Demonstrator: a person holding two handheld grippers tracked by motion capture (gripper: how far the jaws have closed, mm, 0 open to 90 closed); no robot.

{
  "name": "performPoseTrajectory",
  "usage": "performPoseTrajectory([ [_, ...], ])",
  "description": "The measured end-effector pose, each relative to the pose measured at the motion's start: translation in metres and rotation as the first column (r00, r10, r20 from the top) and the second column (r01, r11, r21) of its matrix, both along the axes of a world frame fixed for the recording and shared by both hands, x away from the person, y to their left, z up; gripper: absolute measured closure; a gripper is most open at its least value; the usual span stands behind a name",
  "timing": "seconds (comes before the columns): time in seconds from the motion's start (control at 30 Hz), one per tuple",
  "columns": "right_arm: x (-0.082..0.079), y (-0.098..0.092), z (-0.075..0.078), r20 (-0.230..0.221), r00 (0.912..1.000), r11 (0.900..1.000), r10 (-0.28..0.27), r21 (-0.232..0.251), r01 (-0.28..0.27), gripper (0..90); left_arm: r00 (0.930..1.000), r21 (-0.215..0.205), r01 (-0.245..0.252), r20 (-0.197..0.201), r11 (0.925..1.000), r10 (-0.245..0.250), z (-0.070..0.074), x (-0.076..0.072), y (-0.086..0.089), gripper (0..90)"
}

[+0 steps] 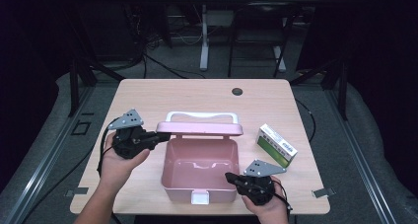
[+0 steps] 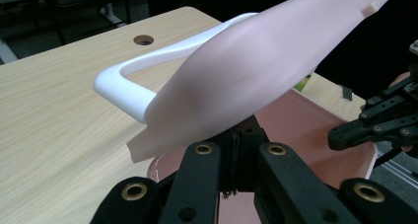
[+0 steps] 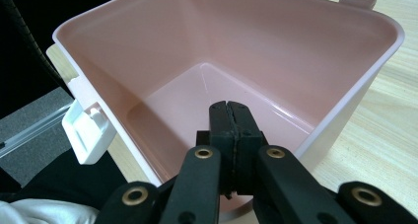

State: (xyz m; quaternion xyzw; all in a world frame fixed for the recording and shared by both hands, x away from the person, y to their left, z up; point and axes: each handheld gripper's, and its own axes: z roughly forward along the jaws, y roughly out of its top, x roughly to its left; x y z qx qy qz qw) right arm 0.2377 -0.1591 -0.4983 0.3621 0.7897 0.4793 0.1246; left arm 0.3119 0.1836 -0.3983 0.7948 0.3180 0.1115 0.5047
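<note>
While the pink box [image 1: 199,167] sits open in the middle of the worktop [image 1: 148,93], its lid [image 1: 199,129] stands up at the back with a white handle [image 1: 202,116] on top. On the left, the left hand-held gripper [image 1: 160,137] is clenched tight, with nothing between its jaws. Its tips are right at the left end of the lid, just under the edge. On the right, the right hand-held gripper [image 1: 230,176] is clenched too, and its tips poke over the front right rim of the box. A white latch [image 1: 200,198] hangs at the front of the box. A green and white carton [image 1: 277,145] lies on the worktop to the right, well apart from the box.
</note>
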Motion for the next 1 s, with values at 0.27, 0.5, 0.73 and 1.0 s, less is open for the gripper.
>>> performPoseTrajectory([
  [0.27, 0.000, 0.000, 0.000, 0.000, 1.0000, 1.000, 0.000, 0.002, 0.000, 90.0, 0.9998, 0.001, -0.018, -0.003, 0.9998, 0.018, -0.002, 0.004, 0.004, 89.8],
  [0.5, 0.000, 0.000, 0.000, 0.002, 1.0000, 1.000, 0.000, 0.001, 0.000, 90.0, 0.9998, 0.004, -0.020, -0.009, 0.9998, 0.020, -0.005, 0.007, 0.004, 89.8],
  [0.73, 0.000, 0.000, 0.000, 0.001, 1.0000, 1.000, 0.000, 0.003, 0.000, 90.0, 0.9993, -0.007, -0.031, -0.021, 0.9995, 0.031, -0.012, 0.011, 0.006, 89.8],
  [1.0, 0.000, 0.000, 0.000, 0.000, 1.0000, 1.000, -0.001, 0.003, 0.001, 90.0, 0.9986, -0.004, -0.043, -0.030, 0.9991, 0.043, -0.021, 0.015, 0.007, 89.8],
])
